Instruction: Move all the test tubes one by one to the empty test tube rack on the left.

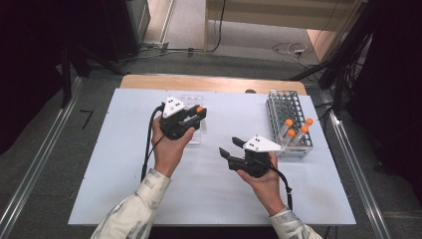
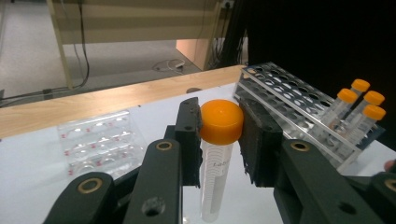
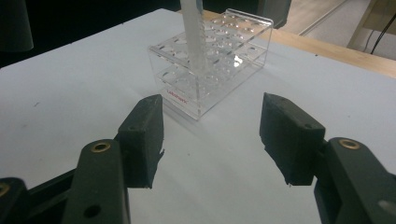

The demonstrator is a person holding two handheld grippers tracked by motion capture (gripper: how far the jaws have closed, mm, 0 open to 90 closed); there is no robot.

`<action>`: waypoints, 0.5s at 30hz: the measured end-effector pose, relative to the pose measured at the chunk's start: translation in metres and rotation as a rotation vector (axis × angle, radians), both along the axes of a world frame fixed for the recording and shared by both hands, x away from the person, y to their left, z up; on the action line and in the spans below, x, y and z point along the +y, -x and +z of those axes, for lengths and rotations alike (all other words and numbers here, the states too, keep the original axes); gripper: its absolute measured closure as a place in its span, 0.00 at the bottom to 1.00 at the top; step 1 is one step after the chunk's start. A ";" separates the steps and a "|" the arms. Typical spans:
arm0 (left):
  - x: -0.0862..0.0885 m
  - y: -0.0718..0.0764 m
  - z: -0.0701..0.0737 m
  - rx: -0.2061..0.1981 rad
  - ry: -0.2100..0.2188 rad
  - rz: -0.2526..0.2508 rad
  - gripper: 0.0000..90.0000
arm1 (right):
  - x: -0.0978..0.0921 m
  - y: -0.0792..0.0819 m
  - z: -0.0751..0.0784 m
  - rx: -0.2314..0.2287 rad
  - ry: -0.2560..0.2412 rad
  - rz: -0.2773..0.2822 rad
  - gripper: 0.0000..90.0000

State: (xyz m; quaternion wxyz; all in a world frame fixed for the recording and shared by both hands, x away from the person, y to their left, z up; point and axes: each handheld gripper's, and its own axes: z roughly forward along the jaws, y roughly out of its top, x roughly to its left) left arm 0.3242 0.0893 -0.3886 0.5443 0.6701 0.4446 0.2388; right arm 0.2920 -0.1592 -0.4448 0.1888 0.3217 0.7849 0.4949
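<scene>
Two grippers and two racks share the white tabletop [image 1: 124, 164], and the clear rack [image 1: 195, 119] serves as the landmark for places here. One orange-capped tube [image 2: 218, 154] hangs upright in the left gripper [image 1: 195, 118], whose two fingers [image 2: 189, 135] are clamped on either side of its cap; in the high view that cap sits right over the clear rack, and in the right gripper view the tube's clear body stands at the rack's top holes, though whether its tip is in a hole I cannot tell. The right gripper [image 1: 233, 148] is held near the clear rack, on the person's side of it and toward the grey rack [image 1: 286, 107], its two fingers [image 3: 142, 135] wide apart with nothing between them. The grey rack stands well apart from the clear one, at the tabletop's right edge, and carries four orange-capped tubes [image 1: 297, 130] clustered at its near end
</scene>
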 end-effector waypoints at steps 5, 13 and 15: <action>0.013 -0.004 0.004 -0.009 0.012 0.038 0.78 | -0.001 0.000 0.000 0.001 0.002 -0.001 0.43; 0.037 -0.016 0.003 -0.016 -0.009 0.135 0.78 | -0.001 0.000 0.000 0.003 0.002 -0.004 0.43; 0.042 -0.018 0.002 -0.012 -0.012 0.149 0.78 | -0.002 0.000 0.000 0.004 0.001 -0.006 0.43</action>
